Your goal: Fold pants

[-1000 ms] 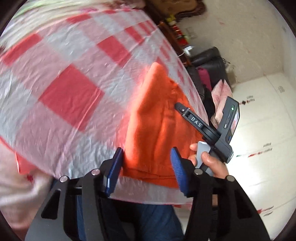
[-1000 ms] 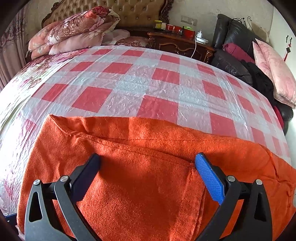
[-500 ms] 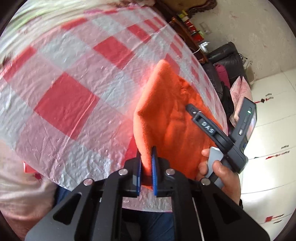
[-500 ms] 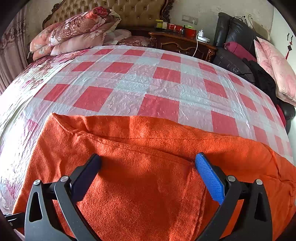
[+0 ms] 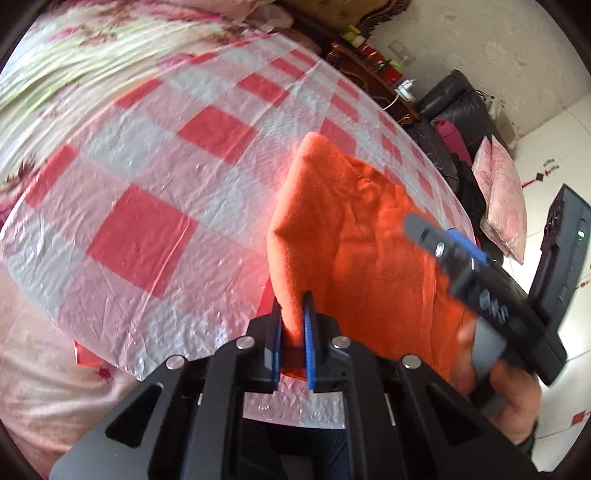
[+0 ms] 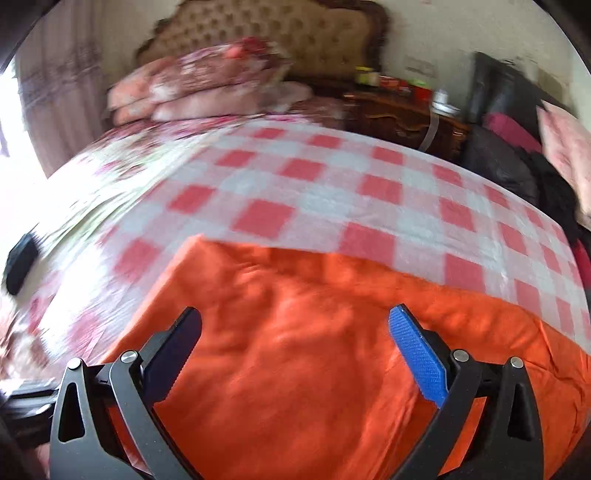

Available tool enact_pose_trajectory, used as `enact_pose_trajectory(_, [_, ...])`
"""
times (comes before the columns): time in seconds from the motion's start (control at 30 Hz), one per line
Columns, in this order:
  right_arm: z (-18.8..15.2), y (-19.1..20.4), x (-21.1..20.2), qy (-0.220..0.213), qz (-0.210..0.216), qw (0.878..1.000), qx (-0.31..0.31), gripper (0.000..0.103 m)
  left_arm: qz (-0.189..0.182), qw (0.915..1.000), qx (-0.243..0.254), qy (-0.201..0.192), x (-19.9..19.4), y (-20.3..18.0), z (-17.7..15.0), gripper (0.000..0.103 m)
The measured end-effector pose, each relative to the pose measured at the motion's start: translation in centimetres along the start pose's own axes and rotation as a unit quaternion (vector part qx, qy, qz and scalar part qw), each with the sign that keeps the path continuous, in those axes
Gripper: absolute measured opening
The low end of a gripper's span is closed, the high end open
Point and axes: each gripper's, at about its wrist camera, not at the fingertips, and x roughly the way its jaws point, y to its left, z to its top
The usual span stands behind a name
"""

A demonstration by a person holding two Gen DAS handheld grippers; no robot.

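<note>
Left wrist view looks steeply down at the bed point(image 5: 155, 206), which is covered by a red-and-white checked plastic sheet point(image 5: 140, 240). The orange pants point(image 5: 354, 236) lie on that sheet near its near edge. The left gripper point(image 5: 292, 325) is pinched tight on a fold at the near left corner of the pants, its blue pads almost together with a ridge of orange cloth between them; from there the cloth rises in a raised crease running away across the sheet. The left gripper's jaws have just been closing, and the fold is clamped between them.

To the right of the pants in this view, a hand point(image 5: 509, 391) grips the grey handle of the right gripper point(image 5: 443, 240), whose black body slants up and leftward over the orange cloth. It is blurred.

Right wrist view, also blurred, faces down along the pants point(image 6: 317, 362) toward the headboard point(image 6: 280, 33). The right gripper point(image 6: 295, 354) stands wide apart, one black finger on each side, hanging above the cloth with nothing caught between the pads point(image 6: 417, 358). Beyond the pants the checked sheet runs toward a heap of floral pillows point(image 6: 207, 88), with a dark wooden nightstand point(image 6: 399, 110) to their right.
</note>
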Motion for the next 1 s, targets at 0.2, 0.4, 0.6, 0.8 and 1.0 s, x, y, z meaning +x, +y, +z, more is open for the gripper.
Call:
enact_pose_trajectory(0.2, [-2.9, 0.7, 2.0, 0.085, -0.045, 0.995, -0.028, 0.049, -0.027, 0.9993, -0.023, -0.003, -0.5, 0.9, -0.7, 0.009])
enact_pose_trajectory(0.4, [-4.1, 0.5, 2.0, 0.084, -0.048, 0.995, -0.035, 0.049, -0.064, 0.9946, -0.081, 0.01, 0.4, 2.7, -1.2, 0.045])
enact_pose_trajectory(0.6, [-4.1, 0.2, 1.9, 0.085, -0.048, 0.995, -0.034, 0.049, -0.063, 0.9946, -0.081, 0.008, 0.4, 2.8, -1.4, 0.029])
enact_pose_trajectory(0.8, [-2.8, -0.8, 1.8, 0.115, -0.005, 0.993, 0.0, 0.061, -0.017, 0.9992, -0.018, -0.03, -0.7, 0.7, -1.5, 0.009])
enact_pose_trajectory(1.0, [2.4, -1.9, 0.0, 0.121, 0.149, 0.978, 0.078, 0.076, 0.138, 0.9667, 0.186, -0.11, -2.2, -7.3, -3.7, 0.008])
